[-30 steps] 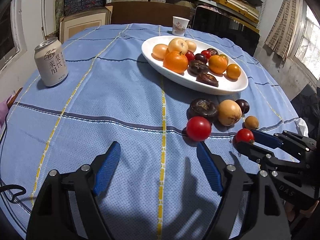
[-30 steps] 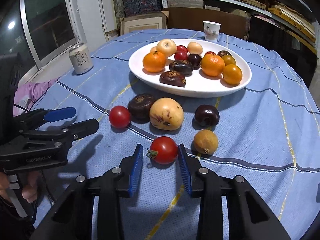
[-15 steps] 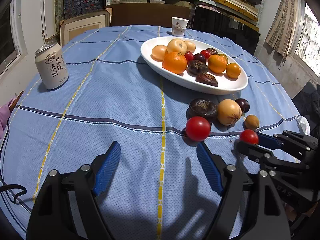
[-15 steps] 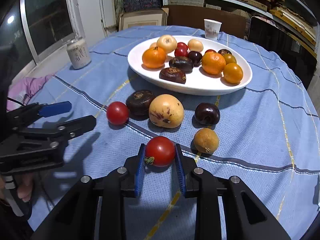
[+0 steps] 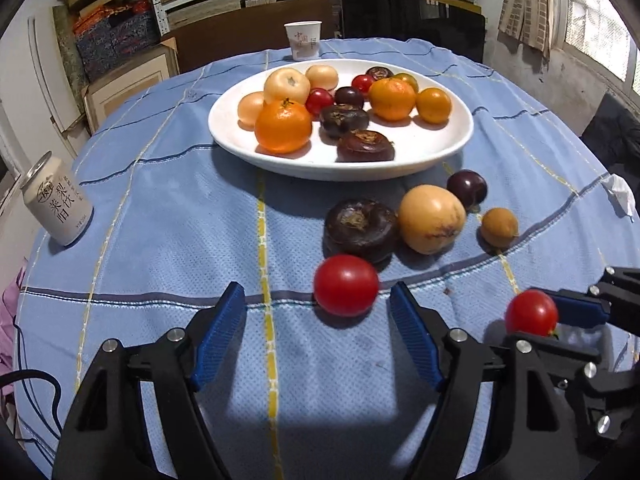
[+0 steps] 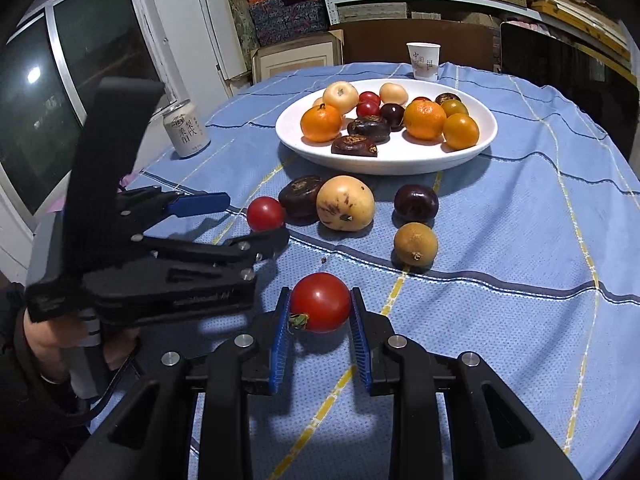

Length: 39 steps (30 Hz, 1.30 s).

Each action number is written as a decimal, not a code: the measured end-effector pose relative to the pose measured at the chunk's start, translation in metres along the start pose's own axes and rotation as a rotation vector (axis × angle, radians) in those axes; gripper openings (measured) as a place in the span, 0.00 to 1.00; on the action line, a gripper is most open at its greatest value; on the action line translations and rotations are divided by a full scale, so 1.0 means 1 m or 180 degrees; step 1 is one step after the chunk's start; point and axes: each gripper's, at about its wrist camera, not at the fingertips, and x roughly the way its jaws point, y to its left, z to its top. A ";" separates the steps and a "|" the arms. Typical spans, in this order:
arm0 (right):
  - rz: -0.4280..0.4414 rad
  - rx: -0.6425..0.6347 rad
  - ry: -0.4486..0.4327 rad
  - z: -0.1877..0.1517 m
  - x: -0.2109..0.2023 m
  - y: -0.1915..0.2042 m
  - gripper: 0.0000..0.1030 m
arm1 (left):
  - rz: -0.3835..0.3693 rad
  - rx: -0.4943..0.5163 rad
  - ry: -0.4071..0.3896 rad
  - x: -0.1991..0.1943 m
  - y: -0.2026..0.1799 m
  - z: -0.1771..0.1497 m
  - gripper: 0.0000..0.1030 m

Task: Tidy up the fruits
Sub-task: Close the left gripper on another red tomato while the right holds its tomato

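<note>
Light: moderate, even indoor, from above; daylight through window (image 5: 596,40) at upper right of left view. Dark window pane (image 6: 36,92) in right view carries round lamp reflection. Shadows: soft, short, under fruit and beneath white plate (image 5: 452,148); broad gripper shadows on blue tablecloth (image 6: 520,320). Glare: small highlights on tomatoes, mild sheen on plate. Focus: centre sharp; slight softness on nearest gripper parts. Distortion: strong fisheye, table edge and shelves bowed, black vignette in corners.

The drink can (image 5: 56,204) has big dark Chinese letters, 梨 and 阳 among them, above tiny print too small to read, and the paper cup (image 5: 303,40) has small red Chinese letters, too blurry to read.
</note>
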 end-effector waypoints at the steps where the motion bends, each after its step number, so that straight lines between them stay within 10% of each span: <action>1: 0.0007 0.0011 0.0007 0.000 0.000 0.000 0.28 | 0.0006 -0.0004 -0.0002 0.001 0.001 0.001 0.70; 15: 0.0036 0.0071 0.0000 -0.001 -0.001 -0.004 0.28 | -0.0009 0.0102 -0.0032 0.006 -0.007 0.003 0.49; 23: 0.0041 0.0078 -0.0010 -0.001 -0.001 -0.005 0.28 | -0.0068 -0.0061 0.0026 0.008 0.001 0.002 0.71; 30: 0.0070 0.0128 -0.0038 -0.002 -0.003 -0.008 0.28 | -0.0199 -0.0015 -0.0036 0.005 -0.002 0.002 0.31; 39: 0.0099 0.0169 -0.0106 -0.002 -0.008 -0.010 0.28 | -0.0345 -0.0257 -0.0094 -0.010 0.011 -0.006 0.30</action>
